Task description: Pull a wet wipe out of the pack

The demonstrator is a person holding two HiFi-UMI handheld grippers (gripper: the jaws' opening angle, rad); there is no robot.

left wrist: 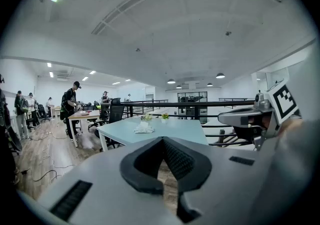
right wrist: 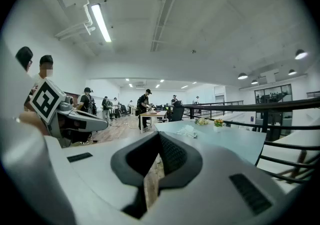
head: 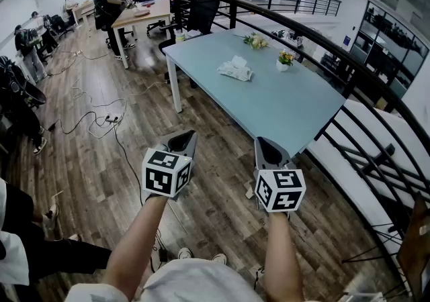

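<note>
The wet wipe pack, white and crumpled with a wipe sticking up, lies on the pale blue table well ahead of me. It shows small in the left gripper view and in the right gripper view. My left gripper and right gripper hover side by side over the wooden floor, short of the table's near corner. Both point toward the table. Each has its jaws shut with nothing between them, as seen along the left gripper and the right gripper.
Two small flower pots stand on the table beyond the pack. A black curved railing runs along the right. Cables trail on the floor at left. People work at a wooden table at the back.
</note>
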